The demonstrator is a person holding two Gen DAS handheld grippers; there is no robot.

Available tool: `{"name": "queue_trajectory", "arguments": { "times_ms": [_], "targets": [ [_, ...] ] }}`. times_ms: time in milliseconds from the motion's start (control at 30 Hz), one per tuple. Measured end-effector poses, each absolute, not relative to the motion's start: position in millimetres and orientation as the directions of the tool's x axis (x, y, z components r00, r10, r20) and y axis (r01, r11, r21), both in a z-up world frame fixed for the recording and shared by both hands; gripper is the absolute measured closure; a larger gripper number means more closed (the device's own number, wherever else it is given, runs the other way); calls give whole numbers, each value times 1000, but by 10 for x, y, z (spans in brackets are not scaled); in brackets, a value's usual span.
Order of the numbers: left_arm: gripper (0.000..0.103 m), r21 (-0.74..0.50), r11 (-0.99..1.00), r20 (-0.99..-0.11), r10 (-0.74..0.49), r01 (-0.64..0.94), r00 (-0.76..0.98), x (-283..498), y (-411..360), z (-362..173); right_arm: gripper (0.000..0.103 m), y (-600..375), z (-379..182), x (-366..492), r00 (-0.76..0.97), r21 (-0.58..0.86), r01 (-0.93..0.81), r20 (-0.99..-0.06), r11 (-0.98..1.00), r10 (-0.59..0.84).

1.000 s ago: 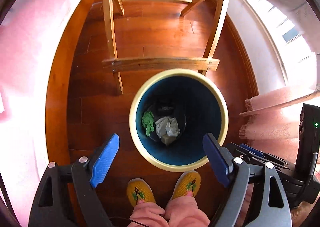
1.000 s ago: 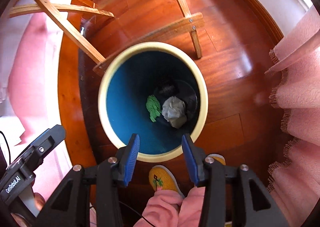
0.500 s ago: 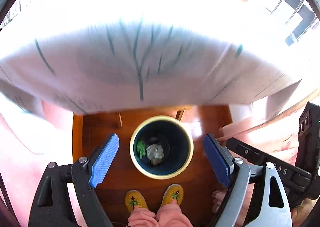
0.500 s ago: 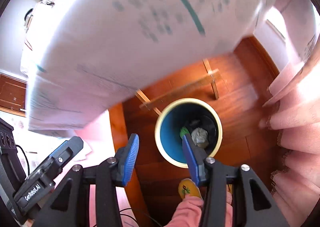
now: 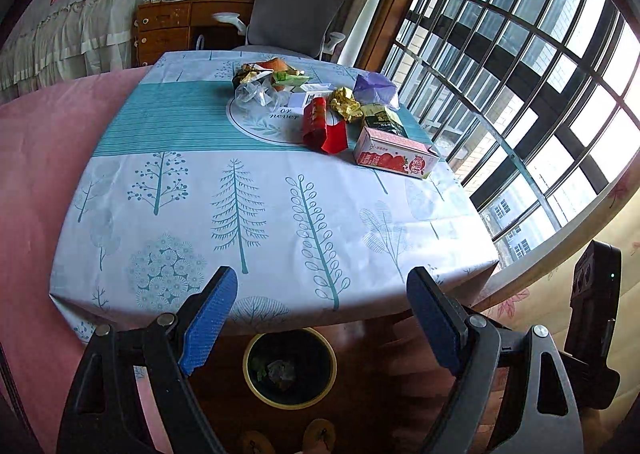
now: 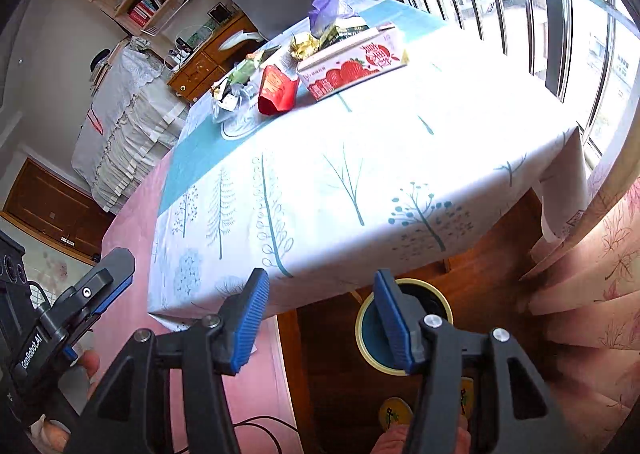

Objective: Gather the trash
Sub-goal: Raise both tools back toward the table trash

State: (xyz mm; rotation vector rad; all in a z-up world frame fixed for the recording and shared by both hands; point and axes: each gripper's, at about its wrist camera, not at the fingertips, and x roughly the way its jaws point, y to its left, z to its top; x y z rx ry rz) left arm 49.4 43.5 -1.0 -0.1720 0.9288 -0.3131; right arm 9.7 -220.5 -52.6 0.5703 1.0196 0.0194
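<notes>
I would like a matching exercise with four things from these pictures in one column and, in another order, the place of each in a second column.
Things:
1. strawberry carton
2. trash bin
3. red packet
4. purple bag

Places:
A. on the floor, below the near table edge
B. far side of the pile, toward the window
C. lying on its side, nearest piece of the pile on the window side
D. just left of the carton in the left wrist view

Pairs: 1-C, 2-A, 3-D, 4-B
</notes>
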Motion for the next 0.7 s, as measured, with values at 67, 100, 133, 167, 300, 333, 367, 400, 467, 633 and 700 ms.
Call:
{"name": "queue_trajectory", "arguments": {
  "times_ms": [67, 100, 133, 167, 300, 333, 367, 400, 467, 633, 700],
  "targets": [
    [18, -276, 936, -752, -352, 218, 558, 502, 453, 143, 47, -2218, -320, 141, 566, 453, 231, -782, 861, 260],
    [18, -271, 935, -751, -354, 230, 558, 503, 467, 207, 47, -2224, -222, 172, 578, 445, 225, -777, 867, 249],
    [18, -263, 935, -752, -353, 237, 557, 513, 478, 237, 47, -2219, -123, 200, 589, 437, 218, -772, 873, 239],
    [18, -257, 935, -755, -351, 243, 553, 528, 486, 280, 47, -2221, -36, 228, 599, 430, 212, -767, 877, 231],
    [18, -252, 932, -756, -358, 261, 548, 586, 533, 389, 47, -2218, 257, 323, 640, 404, 187, -742, 896, 201],
    [18, -247, 934, -760, -353, 260, 546, 629, 542, 403, 47, -2217, 304, 358, 647, 392, 181, -738, 902, 191],
    [18, -250, 933, -763, -355, 259, 541, 680, 557, 409, 47, -2200, 355, 396, 653, 379, 177, -736, 908, 180],
    [18, -253, 933, -765, -354, 255, 539, 732, 571, 422, 47, -2198, 384, 430, 658, 368, 172, -733, 914, 171],
    [18, -240, 941, -761, -335, 239, 556, 836, 597, 445, 47, -2201, 443, 506, 668, 348, 161, -728, 923, 158],
    [18, -221, 949, -751, -312, 223, 581, 1204, 607, 507, 47, -2236, 459, 794, 660, 283, 121, -739, 952, 136],
    [18, -219, 949, -752, -311, 225, 581, 1374, 565, 493, 47, -2265, 431, 944, 648, 252, 93, -750, 963, 134]
  ]
}}
